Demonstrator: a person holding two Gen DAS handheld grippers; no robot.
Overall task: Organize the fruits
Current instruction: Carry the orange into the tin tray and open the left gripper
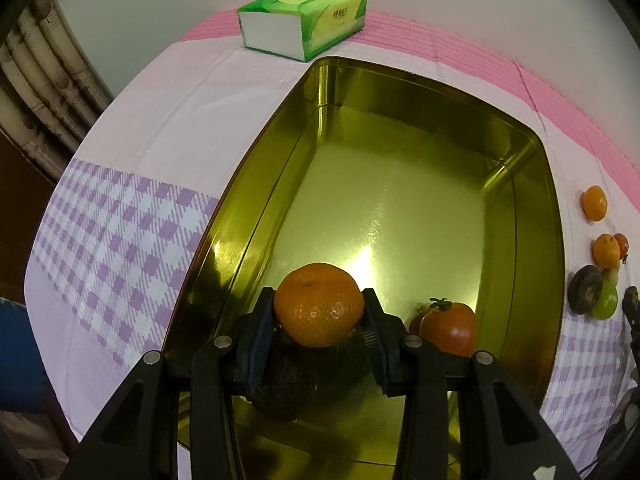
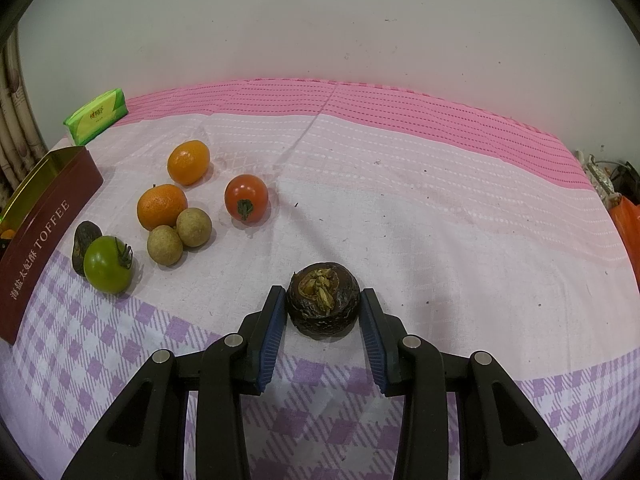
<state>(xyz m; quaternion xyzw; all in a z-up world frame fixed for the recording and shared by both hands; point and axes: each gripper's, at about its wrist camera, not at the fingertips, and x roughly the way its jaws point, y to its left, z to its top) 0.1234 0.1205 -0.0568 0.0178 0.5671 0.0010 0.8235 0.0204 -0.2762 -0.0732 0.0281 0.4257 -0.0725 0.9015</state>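
My left gripper (image 1: 319,310) is shut on an orange mandarin (image 1: 319,304) and holds it above the near end of the gold tin (image 1: 520,216). A dark fruit (image 1: 286,388) and a red tomato (image 1: 450,328) lie in the tin below. My right gripper (image 2: 323,312) is open, its fingers on either side of a dark brown fruit (image 2: 323,305) that rests on the cloth; a small gap shows on each side. Left of it lie two mandarins (image 2: 162,206), two tan longans (image 2: 194,221), a red tomato (image 2: 246,198), a green tomato (image 2: 108,265) and another dark fruit (image 2: 82,245).
The tin's maroon "TOFFEE" side (image 2: 44,248) stands at the left in the right wrist view. A green tissue pack (image 1: 304,20) lies behind the tin near the wall. The table has a pink and purple checked cloth (image 2: 440,208). An orange bag (image 2: 630,228) sits at the far right.
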